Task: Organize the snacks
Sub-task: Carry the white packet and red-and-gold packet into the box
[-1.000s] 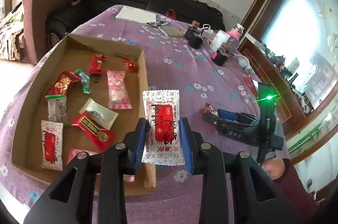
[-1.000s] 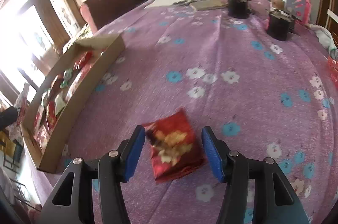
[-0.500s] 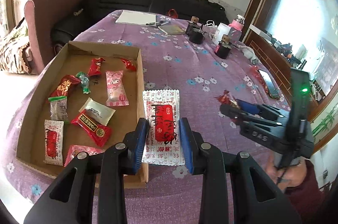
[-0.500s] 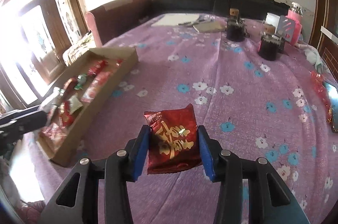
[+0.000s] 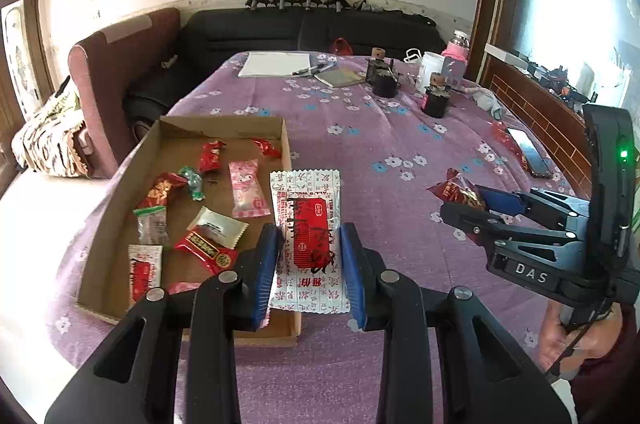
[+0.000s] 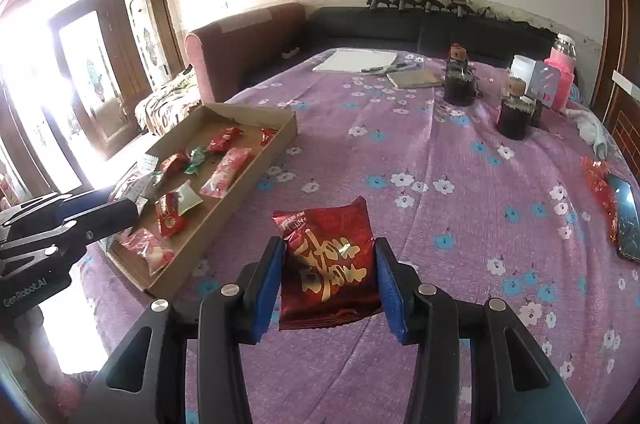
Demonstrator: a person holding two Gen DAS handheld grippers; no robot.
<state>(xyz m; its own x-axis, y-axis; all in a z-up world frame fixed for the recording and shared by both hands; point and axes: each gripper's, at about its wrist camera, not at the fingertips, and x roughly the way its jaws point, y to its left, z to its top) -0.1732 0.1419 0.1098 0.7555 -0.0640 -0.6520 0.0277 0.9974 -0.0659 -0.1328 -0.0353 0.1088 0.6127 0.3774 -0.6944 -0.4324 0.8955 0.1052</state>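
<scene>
Holding one packet each, both tongs are mid-transfer: left tongs (image 5: 311, 256) clamp a white-and-red sachet (image 5: 307, 240) above the cardboard tray's (image 5: 224, 122) rim; right tongs (image 6: 326, 278) clamp a red foil packet (image 6: 330, 260) over the counter (image 6: 460, 152). Several snacks lie in the tray; these two are left to deposit.

The cardboard tray (image 5: 286, 160) sits at the table's left edge, its low walls the only barrier to entry from above. Inside, wrapped snacks (image 5: 208, 224) crowd the near and middle floor; bare cardboard shows along the far wall. Between the tray and the phone (image 6: 628, 220) on the right, the purple tablecloth (image 6: 460, 144) lies open. Two dark jars (image 6: 514, 116), a white cup (image 6: 522, 68) and a pink bottle (image 6: 562, 76) stand clustered at the far right, with paper (image 6: 354, 60) and a notebook (image 6: 416, 78) lying flat beyond.
</scene>
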